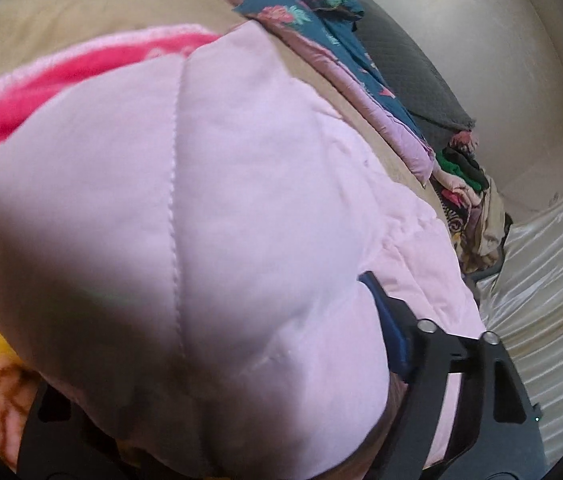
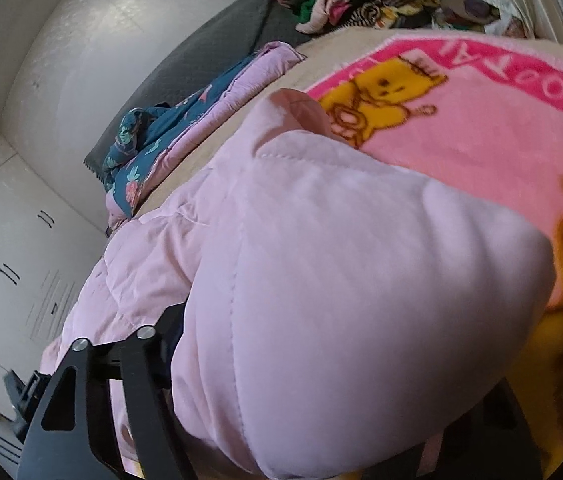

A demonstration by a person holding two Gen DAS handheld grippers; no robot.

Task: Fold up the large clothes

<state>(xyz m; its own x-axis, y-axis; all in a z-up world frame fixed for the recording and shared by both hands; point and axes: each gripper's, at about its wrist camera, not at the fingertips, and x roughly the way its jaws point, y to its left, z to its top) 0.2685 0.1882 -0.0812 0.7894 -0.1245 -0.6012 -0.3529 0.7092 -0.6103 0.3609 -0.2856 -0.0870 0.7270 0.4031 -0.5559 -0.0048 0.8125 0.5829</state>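
— What have the claws got?

— Both pinch the same pale pink quilted jacket (image 1: 209,240). The left gripper (image 1: 217,380) has a thick bunch of it wedged between its fingers, the jaws part-way apart and pressed onto the padding; one blue-padded finger (image 1: 389,332) shows at four o'clock, the other is buried under cloth. The right gripper (image 2: 321,392) does likewise, its black finger frame (image 2: 121,380) poking out at seven o'clock.

— And where does the jacket lie?

— Bulging up between the claws, over a pink fleece blanket (image 2: 481,136) with yellow bears.

— Any writing?

— Along the blanket's hot-pink border, at two o'clock in the right view, upside-down white letters; I cannot read them for sure.

— Beyond that?

— A teal floral quilt (image 1: 313,32) at one o'clock, a grey mat (image 2: 209,60), a heap of clothes (image 2: 361,4).
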